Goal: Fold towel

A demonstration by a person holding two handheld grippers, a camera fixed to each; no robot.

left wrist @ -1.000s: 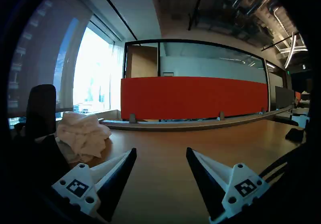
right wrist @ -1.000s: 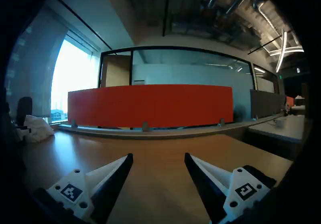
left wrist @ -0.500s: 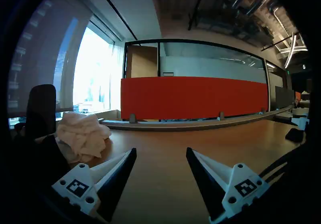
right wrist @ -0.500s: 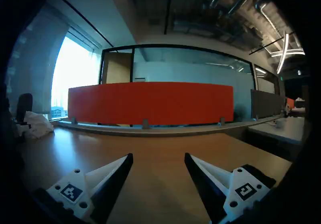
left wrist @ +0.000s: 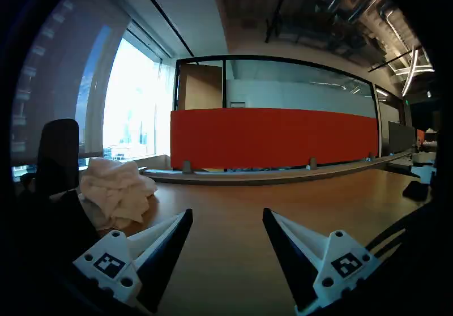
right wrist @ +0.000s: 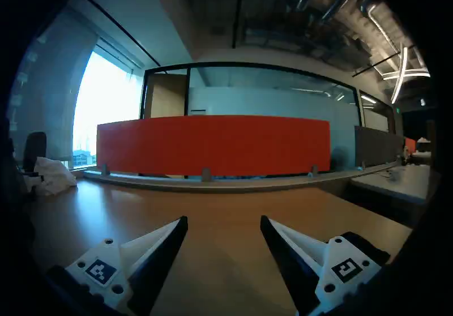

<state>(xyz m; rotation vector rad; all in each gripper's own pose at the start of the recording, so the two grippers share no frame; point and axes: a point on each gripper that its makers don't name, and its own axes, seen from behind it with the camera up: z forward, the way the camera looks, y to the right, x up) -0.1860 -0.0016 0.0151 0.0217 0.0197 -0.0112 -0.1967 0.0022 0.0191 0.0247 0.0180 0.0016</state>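
Observation:
A crumpled white towel (left wrist: 118,193) lies in a heap on the wooden table (left wrist: 238,225), at the left in the left gripper view. My left gripper (left wrist: 226,217) stands open low over the table, to the right of the towel and apart from it, nothing between its fingers. In the right gripper view the same towel (right wrist: 52,176) is small and far off at the left edge. My right gripper (right wrist: 223,222) is open too, just above bare wood, holding nothing.
An orange divider panel (left wrist: 272,137) runs along the table's far edge. A dark chair back (left wrist: 56,154) stands behind the towel by a bright window. A small black object (left wrist: 416,190) lies at the table's right. A neighbouring desk (right wrist: 396,183) sits to the right.
The right gripper view has tilted up very slightly. The left gripper and the towel have not moved.

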